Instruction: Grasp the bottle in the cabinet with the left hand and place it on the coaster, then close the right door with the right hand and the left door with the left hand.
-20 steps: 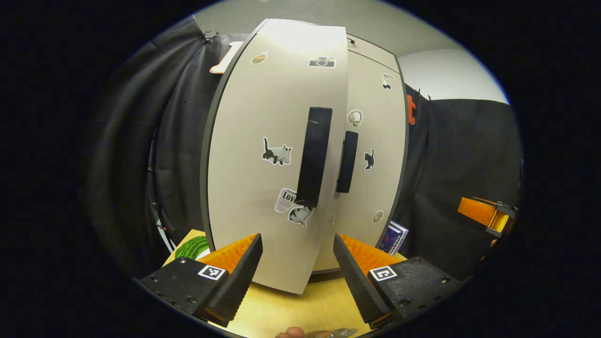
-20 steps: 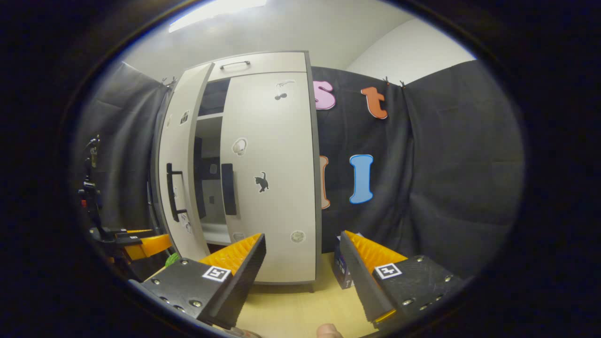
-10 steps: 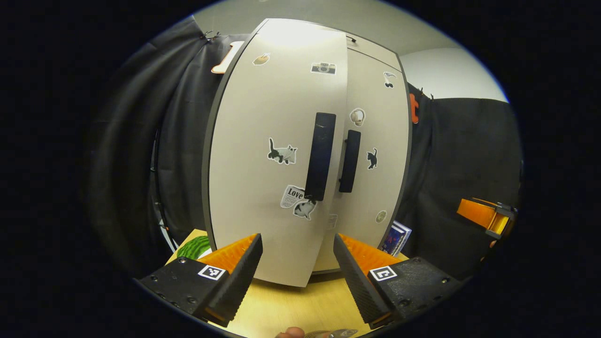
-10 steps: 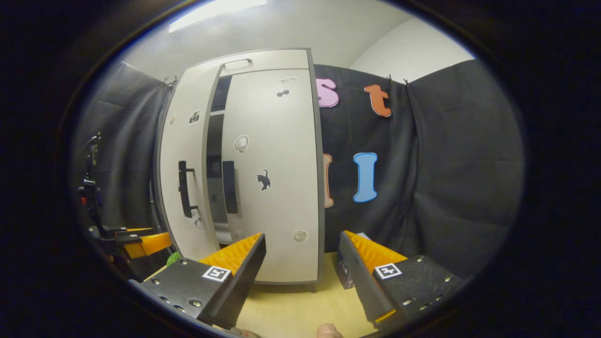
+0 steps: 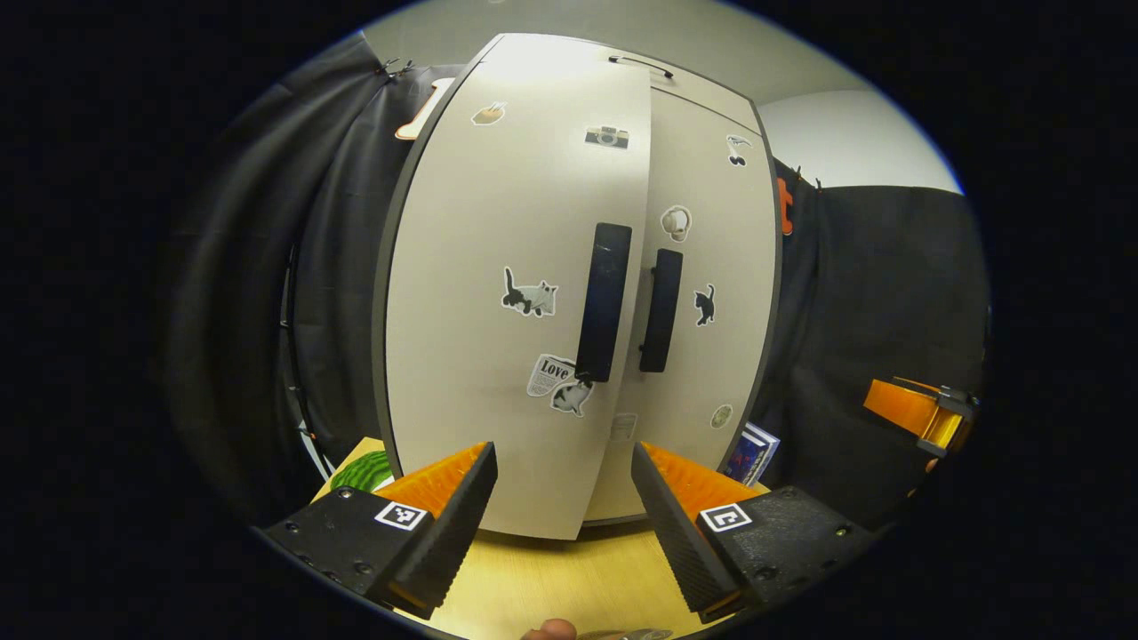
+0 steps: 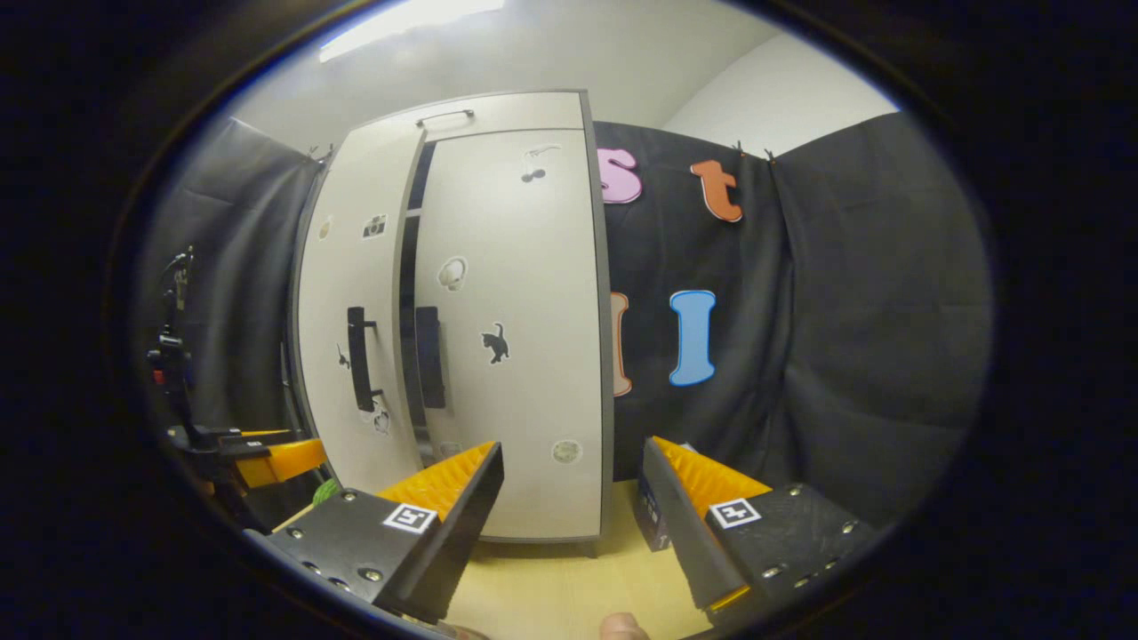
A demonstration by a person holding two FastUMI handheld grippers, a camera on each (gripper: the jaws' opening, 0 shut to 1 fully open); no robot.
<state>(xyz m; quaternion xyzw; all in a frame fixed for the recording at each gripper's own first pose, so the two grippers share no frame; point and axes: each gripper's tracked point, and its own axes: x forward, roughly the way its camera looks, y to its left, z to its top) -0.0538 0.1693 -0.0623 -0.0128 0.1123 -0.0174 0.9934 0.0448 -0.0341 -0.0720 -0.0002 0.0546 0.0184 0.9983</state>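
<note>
The pale cabinet fills the left gripper view. Its left door (image 5: pixel 498 311) stands slightly ajar, the black handle (image 5: pixel 603 302) just proud of the right door's handle (image 5: pixel 661 309). My left gripper (image 5: pixel 562 471) is open, its fingers straddling the left door's lower edge close in front. In the right gripper view the right door (image 6: pixel 524 338) lies flush and shut, and the left door (image 6: pixel 351 329) leaves a narrow dark gap (image 6: pixel 409 293). My right gripper (image 6: pixel 573 467) hangs open and empty, back from the cabinet. A green watermelon-patterned coaster (image 5: pixel 360 469) peeks out behind my left finger.
A blue box (image 5: pixel 749 452) leans by the cabinet's right foot on the wooden table (image 5: pixel 551 578). The other gripper (image 5: pixel 916 413) shows at the far right of the left gripper view. Black cloth walls close in on both sides.
The left door has swung further toward the cabinet, and the dark gap beside the right door has narrowed. The right gripper has hardly moved.
</note>
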